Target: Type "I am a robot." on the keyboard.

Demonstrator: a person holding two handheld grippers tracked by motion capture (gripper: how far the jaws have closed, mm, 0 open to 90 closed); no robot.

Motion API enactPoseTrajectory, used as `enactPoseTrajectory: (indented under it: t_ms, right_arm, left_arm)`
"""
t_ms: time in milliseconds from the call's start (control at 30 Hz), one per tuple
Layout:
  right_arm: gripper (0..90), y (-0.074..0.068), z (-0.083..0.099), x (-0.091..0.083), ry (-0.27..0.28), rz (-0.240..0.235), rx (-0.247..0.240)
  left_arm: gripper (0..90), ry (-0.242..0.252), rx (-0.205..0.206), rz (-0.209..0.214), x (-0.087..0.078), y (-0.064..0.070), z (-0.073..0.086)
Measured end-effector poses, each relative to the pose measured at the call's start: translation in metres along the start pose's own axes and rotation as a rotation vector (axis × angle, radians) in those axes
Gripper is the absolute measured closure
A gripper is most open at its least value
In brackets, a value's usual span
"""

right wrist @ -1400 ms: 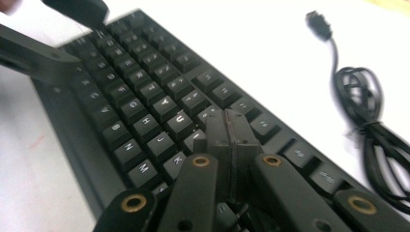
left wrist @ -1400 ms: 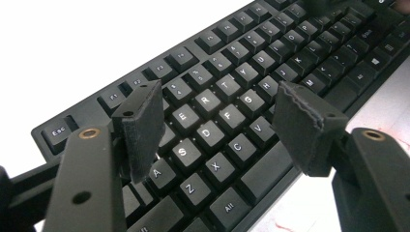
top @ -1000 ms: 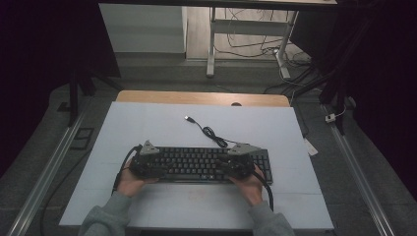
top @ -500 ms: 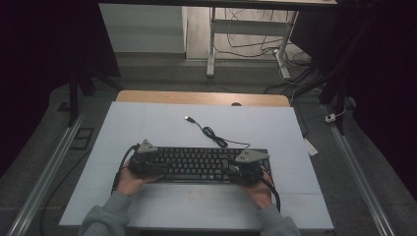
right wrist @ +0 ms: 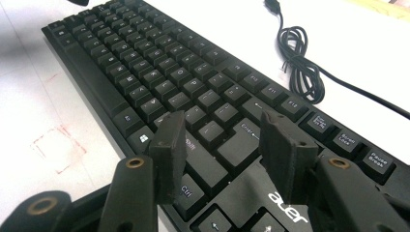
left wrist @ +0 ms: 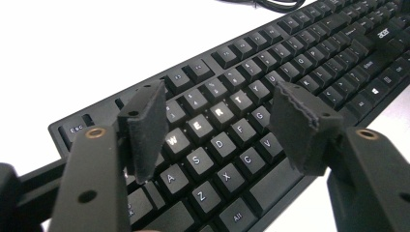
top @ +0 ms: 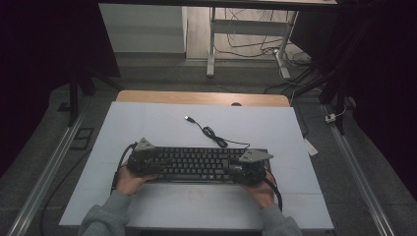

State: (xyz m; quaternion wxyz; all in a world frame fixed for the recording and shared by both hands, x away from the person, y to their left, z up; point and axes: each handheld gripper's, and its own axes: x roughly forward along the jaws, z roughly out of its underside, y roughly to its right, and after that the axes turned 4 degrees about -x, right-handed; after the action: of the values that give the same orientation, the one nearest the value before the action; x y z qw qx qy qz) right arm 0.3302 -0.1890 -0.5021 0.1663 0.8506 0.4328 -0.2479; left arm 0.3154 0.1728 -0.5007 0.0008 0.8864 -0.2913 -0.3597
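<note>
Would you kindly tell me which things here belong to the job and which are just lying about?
In the job:
- black plastic keyboard
- left tool, open above its keys
- right tool, open above its keys

Lying about:
- coiled black USB cable
- red square mark on the white table

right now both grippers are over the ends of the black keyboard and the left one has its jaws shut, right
Not quite. The left gripper is open: the left gripper view shows its jaws standing apart above the W, E, R keys. Both grippers, the right gripper included, are over the ends of the black keyboard.

A faint red square mark sits on the white table, wooden edge behind.
</note>
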Motion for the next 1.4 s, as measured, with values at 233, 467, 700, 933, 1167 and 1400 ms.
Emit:
enactPoseTrajectory:
  t_ms: [233,467,700,933,1167,1400]
  right_arm:
    - [52.5,-0.001,0.000,0.000,-0.001,0.000,-0.005]
    - [52.4,-0.001,0.001,-0.001,-0.005,0.000,0.001]
    - [52.4,-0.001,0.001,-0.001,-0.001,0.001,0.000]
    - [52.4,-0.001,0.001,-0.001,-0.002,0.003,0.001]
    - [52.3,-0.001,0.001,-0.002,0.000,0.005,0.001]
    - [52.3,-0.001,0.002,-0.001,-0.007,0.007,-0.001]
  left_arm:
    - [40.5,0.007,0.004,0.007,-0.001,0.002,-0.003]
    - [45.1,0.011,0.019,0.039,0.000,0.006,-0.006]
    - [54.3,0.014,0.040,0.072,0.002,0.013,-0.008]
    - [68.8,-0.013,0.089,0.094,0.009,0.025,-0.010]
    - [85.4,-0.040,0.123,0.108,0.012,0.031,-0.009]
    - [89.0,-0.103,0.178,0.120,0.022,0.041,-0.006]
